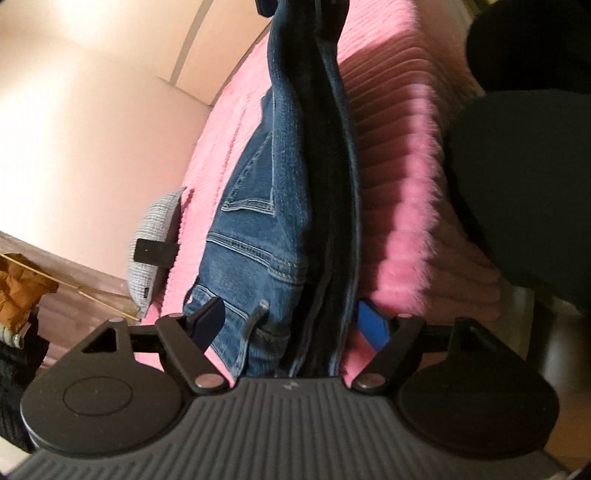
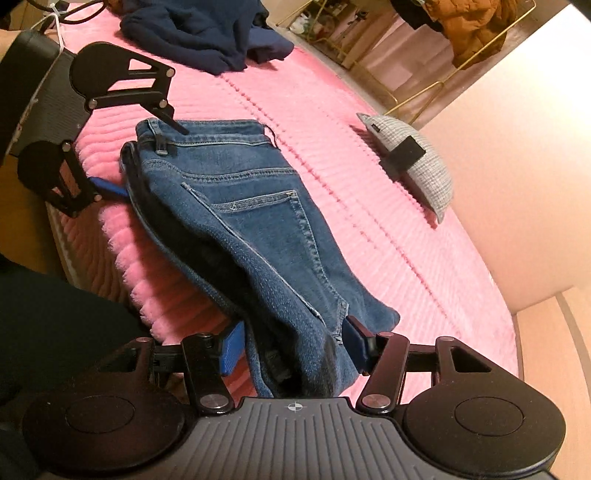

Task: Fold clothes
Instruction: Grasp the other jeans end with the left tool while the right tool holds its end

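Blue jeans (image 2: 258, 206), folded into a thick bundle, lie near the edge of a pink fluffy bed cover (image 2: 369, 221). My right gripper (image 2: 293, 347) is shut on the near end of the bundle, with a blue pad pressing on each side. My left gripper (image 2: 147, 160) straddles the waistband end at the far left. In the left wrist view its jaws (image 1: 291, 325) stand wide around the jeans (image 1: 258, 240), and the pads (image 1: 373, 328) do not squeeze the cloth.
A crumpled navy garment (image 2: 199, 33) lies at the far end of the bed. A grey pouch with a black strap (image 2: 417, 162) rests to the right. A person's dark clothing (image 1: 517, 184) is close beside the bed edge. A gold rack with a brown jacket (image 2: 472, 26) stands beyond.
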Demonstrator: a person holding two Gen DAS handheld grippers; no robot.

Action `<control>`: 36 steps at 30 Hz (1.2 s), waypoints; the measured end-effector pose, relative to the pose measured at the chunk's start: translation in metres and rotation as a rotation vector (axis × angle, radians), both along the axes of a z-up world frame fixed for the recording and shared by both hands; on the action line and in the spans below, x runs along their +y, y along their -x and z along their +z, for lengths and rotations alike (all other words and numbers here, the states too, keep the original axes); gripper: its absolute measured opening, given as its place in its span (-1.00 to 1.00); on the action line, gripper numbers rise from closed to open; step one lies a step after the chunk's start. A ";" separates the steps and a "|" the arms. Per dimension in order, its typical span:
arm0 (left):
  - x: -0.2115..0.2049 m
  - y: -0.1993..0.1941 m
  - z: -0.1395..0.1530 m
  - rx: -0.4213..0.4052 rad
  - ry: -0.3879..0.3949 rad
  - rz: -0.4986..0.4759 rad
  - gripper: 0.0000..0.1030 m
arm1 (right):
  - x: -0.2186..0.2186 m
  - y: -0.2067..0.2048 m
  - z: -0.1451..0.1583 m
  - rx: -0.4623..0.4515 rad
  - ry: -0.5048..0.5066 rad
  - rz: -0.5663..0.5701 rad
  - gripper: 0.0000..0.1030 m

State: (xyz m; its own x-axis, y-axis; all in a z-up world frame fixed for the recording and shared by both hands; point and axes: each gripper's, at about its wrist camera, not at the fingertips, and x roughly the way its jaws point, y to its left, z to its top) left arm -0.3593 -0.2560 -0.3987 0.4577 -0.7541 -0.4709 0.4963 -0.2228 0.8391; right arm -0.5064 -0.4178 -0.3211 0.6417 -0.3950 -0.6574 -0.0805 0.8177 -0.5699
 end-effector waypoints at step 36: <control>-0.006 0.004 0.010 -0.044 -0.027 0.018 0.00 | 0.049 0.014 -0.056 -0.121 0.191 0.060 -0.39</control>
